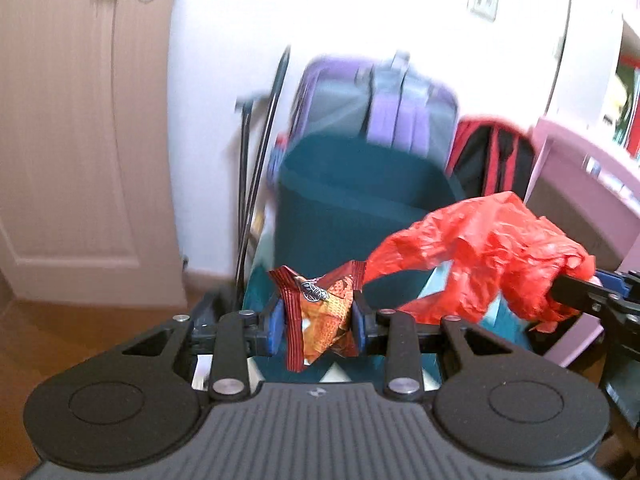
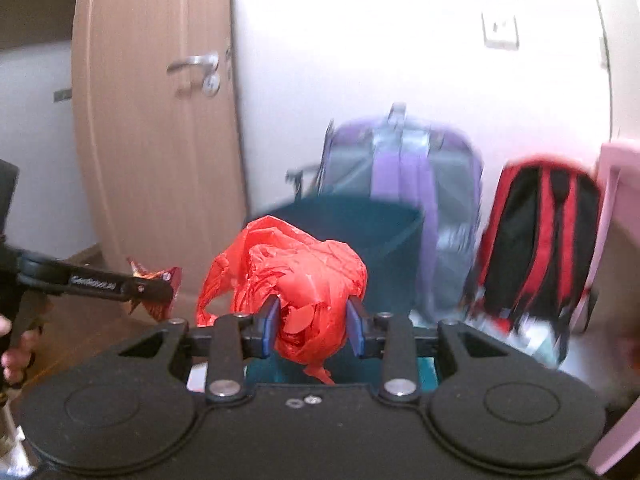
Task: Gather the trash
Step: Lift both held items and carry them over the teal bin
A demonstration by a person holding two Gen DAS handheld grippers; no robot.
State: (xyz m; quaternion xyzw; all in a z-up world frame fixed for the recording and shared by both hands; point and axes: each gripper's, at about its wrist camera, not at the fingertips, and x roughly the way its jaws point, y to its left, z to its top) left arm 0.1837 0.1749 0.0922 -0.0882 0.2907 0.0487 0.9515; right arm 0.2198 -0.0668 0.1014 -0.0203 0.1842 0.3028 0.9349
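Note:
My left gripper (image 1: 318,320) is shut on a crumpled orange and dark red snack wrapper (image 1: 320,312). It holds the wrapper in the air in front of a dark teal bin (image 1: 352,200). My right gripper (image 2: 314,326) is shut on a crumpled red plastic bag (image 2: 292,276), also in front of the teal bin (image 2: 360,232). In the left wrist view the red bag (image 1: 492,252) hangs to the right from the right gripper's arm. In the right wrist view the left gripper (image 2: 156,292) with the wrapper (image 2: 154,274) is at the left.
A purple suitcase (image 1: 384,108) stands behind the bin against a white wall. A red and black backpack (image 2: 540,240) leans to its right. A wooden door (image 2: 156,140) is at the left. A pink piece of furniture (image 1: 580,184) is at the right. The floor is wood.

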